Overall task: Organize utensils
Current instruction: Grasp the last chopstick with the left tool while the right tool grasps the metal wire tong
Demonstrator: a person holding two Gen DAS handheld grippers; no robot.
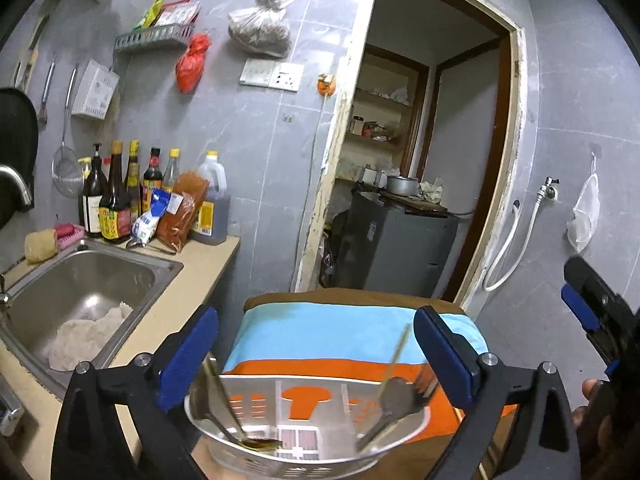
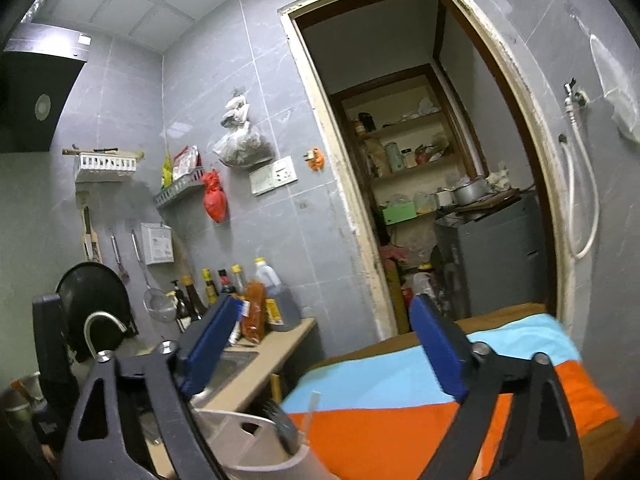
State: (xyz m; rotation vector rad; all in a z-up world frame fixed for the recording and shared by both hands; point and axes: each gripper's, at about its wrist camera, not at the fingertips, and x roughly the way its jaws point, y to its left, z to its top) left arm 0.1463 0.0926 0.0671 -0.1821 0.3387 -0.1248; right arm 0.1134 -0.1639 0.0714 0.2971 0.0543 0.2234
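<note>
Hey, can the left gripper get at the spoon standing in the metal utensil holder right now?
Probably yes. The left gripper is open with nothing between its fingers, and the spoon leans in the metal utensil holder just below it. A fork and a chopstick crowd it closely.

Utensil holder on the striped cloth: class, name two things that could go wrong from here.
1. The utensil holder stands on a soft striped cloth, so it might tip if nudged.
2. Both grippers are open beside it; the left gripper fingers straddle it and could catch a leaning spoon.
</note>
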